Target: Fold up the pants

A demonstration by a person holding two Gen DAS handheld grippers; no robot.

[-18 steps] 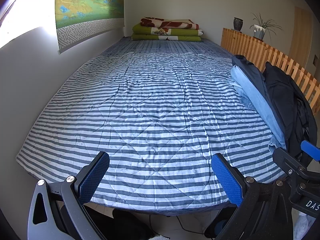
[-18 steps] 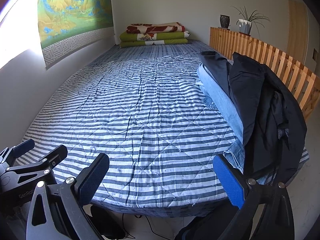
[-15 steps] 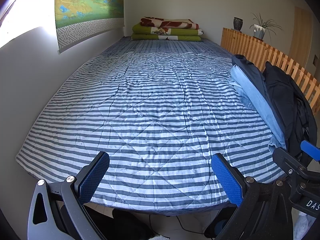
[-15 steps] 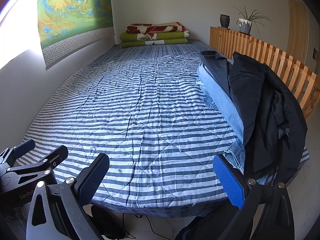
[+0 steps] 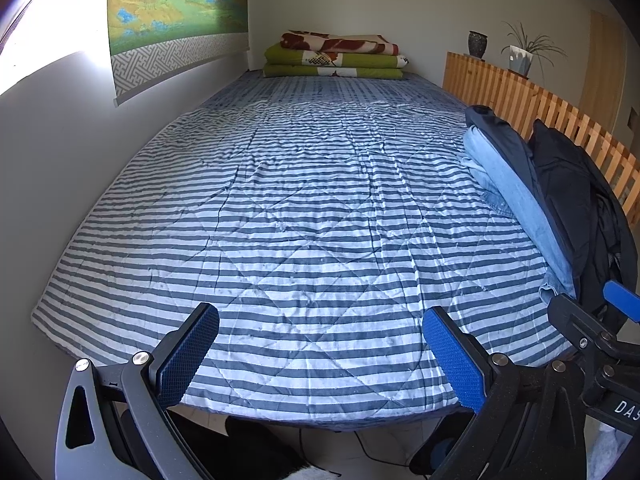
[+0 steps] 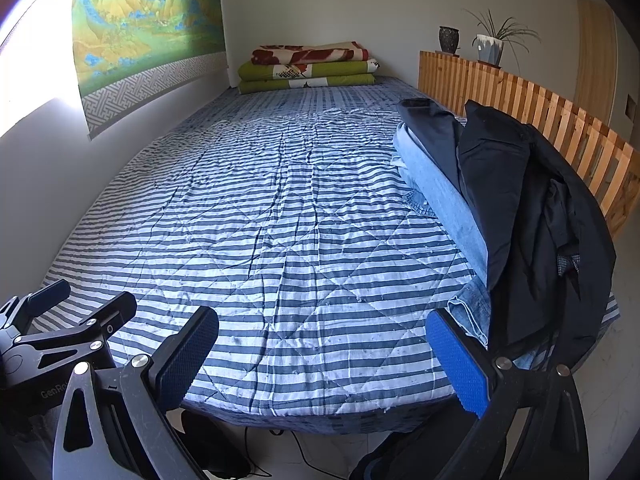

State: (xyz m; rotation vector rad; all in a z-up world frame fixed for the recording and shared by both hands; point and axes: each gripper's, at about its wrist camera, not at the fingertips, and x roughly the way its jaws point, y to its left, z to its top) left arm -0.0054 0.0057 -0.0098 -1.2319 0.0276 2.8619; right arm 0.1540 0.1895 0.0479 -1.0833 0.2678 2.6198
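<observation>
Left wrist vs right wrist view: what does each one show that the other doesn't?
Left wrist only: the right gripper at the right edge.
Right wrist only: the left gripper at the left edge, plus the dark garment's checked lining.
Both: open jaws over the striped quilt, nothing held; pile of pants along the wooden slat rail; folded blankets; wall hanging; two pots.
</observation>
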